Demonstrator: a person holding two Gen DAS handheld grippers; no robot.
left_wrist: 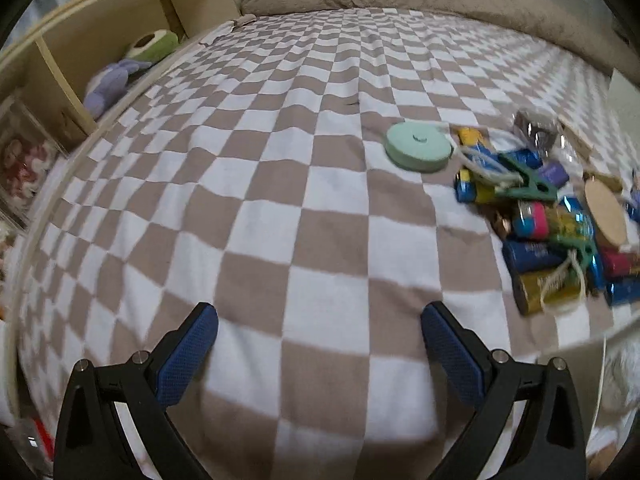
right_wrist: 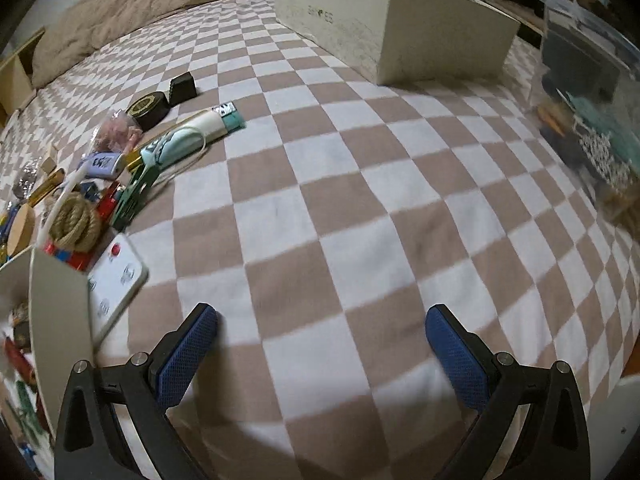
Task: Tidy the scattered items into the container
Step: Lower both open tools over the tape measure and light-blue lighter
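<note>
Beyond both spread, empty claws (left_wrist: pixel 319 322) (right_wrist: pixel 321 324), scattered items (left_wrist: pixel 552 216) lie well apart.

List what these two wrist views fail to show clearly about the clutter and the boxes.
- Clear bin, right wrist view: motion blur and the frame edge hide its contents.
- White box, right wrist view: only its outer walls show; the inside is hidden.
- Battery pile, left wrist view: blurred, overlapping, cut off at the right edge; no count possible.
- White container, right wrist view: cut off at the left edge, contents smeared.
</note>
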